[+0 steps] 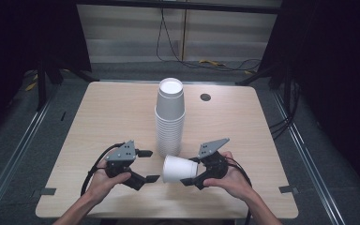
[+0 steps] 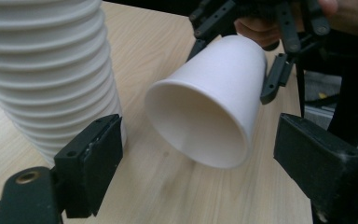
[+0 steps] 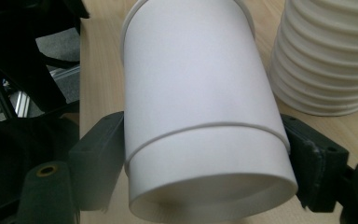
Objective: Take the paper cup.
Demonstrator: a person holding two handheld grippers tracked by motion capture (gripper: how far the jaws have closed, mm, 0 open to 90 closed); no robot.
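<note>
A tall stack of white paper cups (image 1: 170,117) stands upright in the middle of the wooden table (image 1: 98,122). In front of it a single white cup (image 1: 178,169) lies sideways in the air, mouth to the left, with my right gripper (image 1: 190,171) shut on its base end. In the right gripper view the cup (image 3: 200,93) sits between both jaws, the stack (image 3: 331,56) beyond on the right. My left gripper (image 1: 149,166) is open just left of the cup's mouth. Its view looks into the cup (image 2: 209,102), with the stack (image 2: 46,70) close on the left.
A dark round grommet (image 1: 205,97) sits in the table's far right part. Cables (image 1: 225,63) lie on the floor behind the table. Black frames and curtains stand on both sides.
</note>
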